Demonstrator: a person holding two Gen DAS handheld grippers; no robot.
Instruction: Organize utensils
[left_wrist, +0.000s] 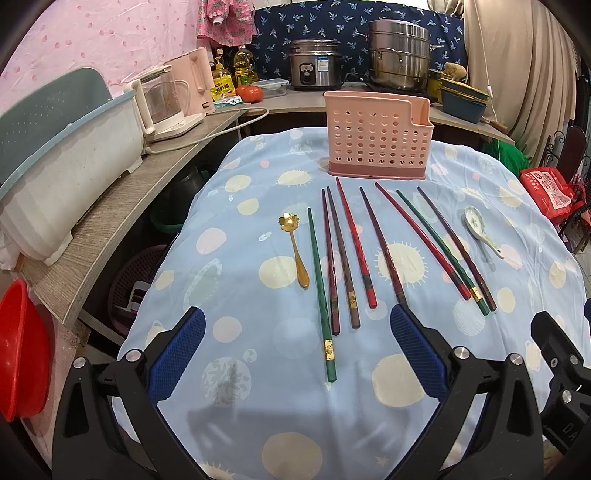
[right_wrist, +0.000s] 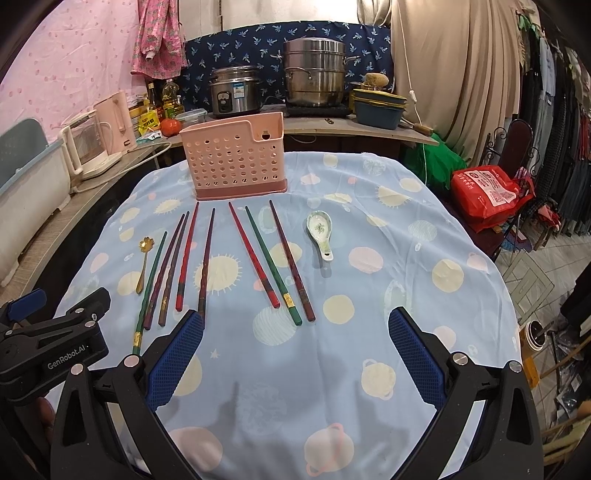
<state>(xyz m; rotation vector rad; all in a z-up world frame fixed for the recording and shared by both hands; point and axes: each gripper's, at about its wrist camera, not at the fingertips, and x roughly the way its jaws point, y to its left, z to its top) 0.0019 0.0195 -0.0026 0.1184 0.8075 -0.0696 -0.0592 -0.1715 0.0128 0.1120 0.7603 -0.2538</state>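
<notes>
A pink perforated utensil holder (left_wrist: 378, 136) (right_wrist: 236, 158) stands at the far side of the table. Several chopsticks, green (left_wrist: 320, 291), dark red, brown and red (left_wrist: 356, 243) (right_wrist: 253, 254), lie side by side in front of it. A gold spoon (left_wrist: 295, 251) (right_wrist: 142, 264) lies at their left and a white ceramic spoon (left_wrist: 480, 230) (right_wrist: 321, 232) at their right. My left gripper (left_wrist: 297, 325) is open and empty above the near ends of the left chopsticks. My right gripper (right_wrist: 295, 328) is open and empty near the right chopsticks' ends.
The table has a blue patterned cloth (left_wrist: 258, 406) (right_wrist: 388, 258). A counter with a kettle (left_wrist: 166, 103), rice cooker (left_wrist: 314, 64) and steel pot (left_wrist: 399, 55) runs behind and left. A red bowl (left_wrist: 20, 354) sits at the left, a red bag (right_wrist: 487, 192) at the right.
</notes>
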